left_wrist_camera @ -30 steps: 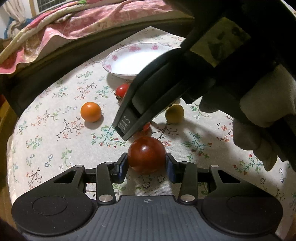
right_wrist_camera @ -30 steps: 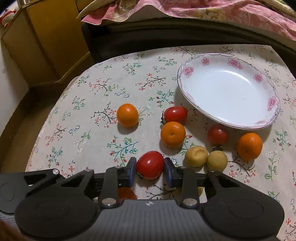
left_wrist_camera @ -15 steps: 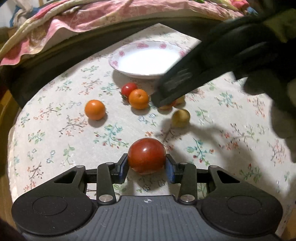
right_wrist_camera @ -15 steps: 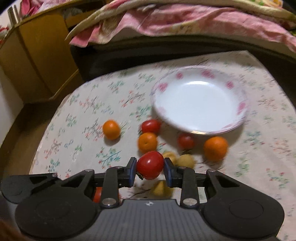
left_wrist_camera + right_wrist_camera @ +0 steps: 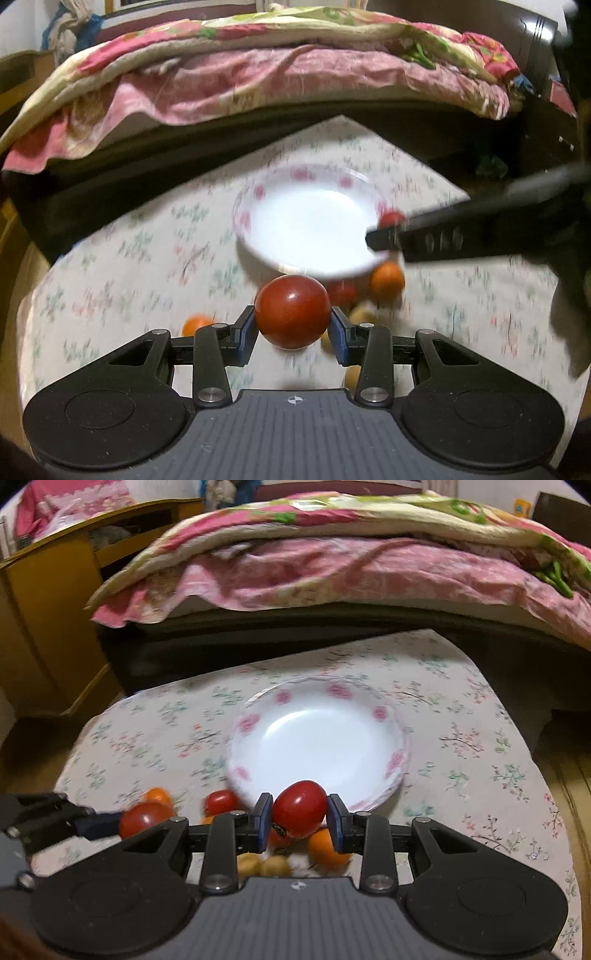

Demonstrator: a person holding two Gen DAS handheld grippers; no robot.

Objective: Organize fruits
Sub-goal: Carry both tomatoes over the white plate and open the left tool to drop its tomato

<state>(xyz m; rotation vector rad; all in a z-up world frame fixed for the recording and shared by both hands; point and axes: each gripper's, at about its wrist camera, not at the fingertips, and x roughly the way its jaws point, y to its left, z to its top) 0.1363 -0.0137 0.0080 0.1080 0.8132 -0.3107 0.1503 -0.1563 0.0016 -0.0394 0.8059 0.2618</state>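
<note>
My left gripper (image 5: pixel 292 328) is shut on a dark red tomato (image 5: pixel 292 312), held above the floral tablecloth, short of the white flowered plate (image 5: pixel 258 192). My right gripper (image 5: pixel 299 821) is shut on a bright red tomato (image 5: pixel 300 808) at the plate's (image 5: pixel 380 713) near rim. In the left wrist view the right gripper (image 5: pixel 384 236) comes in from the right over the plate's edge, its tomato (image 5: pixel 391 218) showing. The right wrist view catches the left gripper (image 5: pixel 107 823) low at the left with its tomato (image 5: pixel 144 818). The plate is empty.
Loose oranges (image 5: pixel 387 281), another tomato (image 5: pixel 221 801) and small yellow fruits (image 5: pixel 275 866) lie on the cloth in front of the plate. A bed with a pink quilt (image 5: pixel 332 565) runs behind the table; a yellow wooden cabinet (image 5: pixel 48 627) stands at the left.
Both grippers have lifted with their tomatoes and moved forward toward the plate. The right gripper has swung away from in front of the left camera to the plate's right edge.
</note>
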